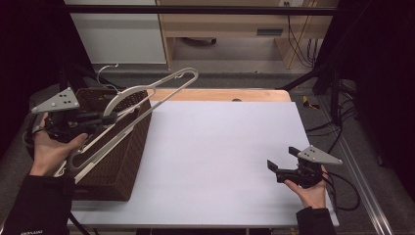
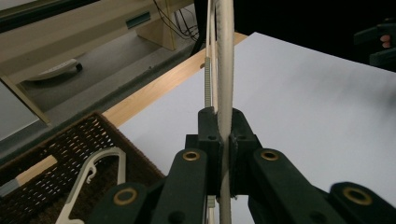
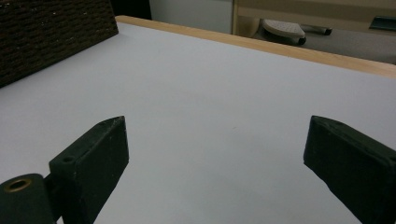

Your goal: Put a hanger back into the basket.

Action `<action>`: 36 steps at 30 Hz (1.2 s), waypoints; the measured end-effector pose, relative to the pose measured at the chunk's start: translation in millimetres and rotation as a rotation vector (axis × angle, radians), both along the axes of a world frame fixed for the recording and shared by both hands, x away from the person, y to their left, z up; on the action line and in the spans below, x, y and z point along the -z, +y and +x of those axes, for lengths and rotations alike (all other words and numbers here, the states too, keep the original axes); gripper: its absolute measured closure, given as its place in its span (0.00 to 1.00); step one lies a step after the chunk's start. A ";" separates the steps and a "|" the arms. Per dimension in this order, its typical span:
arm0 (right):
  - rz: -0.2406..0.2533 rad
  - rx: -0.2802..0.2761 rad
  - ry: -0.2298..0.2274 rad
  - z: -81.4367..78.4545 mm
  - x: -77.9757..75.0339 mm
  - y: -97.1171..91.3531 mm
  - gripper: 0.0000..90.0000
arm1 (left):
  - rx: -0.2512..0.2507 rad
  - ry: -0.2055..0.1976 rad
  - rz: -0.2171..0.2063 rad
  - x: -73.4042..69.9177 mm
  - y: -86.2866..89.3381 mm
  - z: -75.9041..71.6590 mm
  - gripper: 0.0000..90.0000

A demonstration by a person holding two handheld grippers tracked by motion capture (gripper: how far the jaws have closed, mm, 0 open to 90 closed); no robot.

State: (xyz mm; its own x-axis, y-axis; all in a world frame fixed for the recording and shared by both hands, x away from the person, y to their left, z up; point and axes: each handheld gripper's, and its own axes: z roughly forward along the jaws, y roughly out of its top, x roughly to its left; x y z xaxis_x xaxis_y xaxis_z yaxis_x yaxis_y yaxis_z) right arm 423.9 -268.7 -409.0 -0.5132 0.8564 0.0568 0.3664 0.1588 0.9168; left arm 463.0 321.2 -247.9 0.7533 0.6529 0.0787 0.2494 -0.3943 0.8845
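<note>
White tabletop (image 1: 220,147): left claw (image 1: 111,117) clamps a hanger (image 1: 147,95) above the wicker basket (image 1: 122,161); right claw (image 1: 281,164) gapes empty.

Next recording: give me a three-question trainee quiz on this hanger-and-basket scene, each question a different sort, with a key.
1. True or false: the left gripper is shut on a cream hanger.
2. Multiple choice: the right gripper is
A. shut on a hanger
B. open over the white tabletop, holding nothing
C. inside the wicker basket
3. Fill in: the held hanger is above the ____ edge of the table in the high view.

Key
1. True: in the left gripper view the jaws pinch its bar.
2. B: the right gripper view shows its jaws wide apart with bare tabletop between.
3. Left, over the wicker basket, where another hanger lies.
</note>
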 end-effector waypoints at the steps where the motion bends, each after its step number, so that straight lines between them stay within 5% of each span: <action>1: -0.013 0.002 -0.004 0.5 0.5 -0.3 0.08 | -0.005 -0.001 -0.001 1.7 5.3 1.6 0.96; 22: -0.023 -0.009 0.007 1.6 2.6 2.6 0.08 | -0.148 0.089 -0.007 49.5 95.1 27.5 0.96; 36: -0.028 -0.008 0.010 1.9 3.2 3.2 0.08 | -0.230 0.163 0.004 79.0 124.3 29.2 0.96</action>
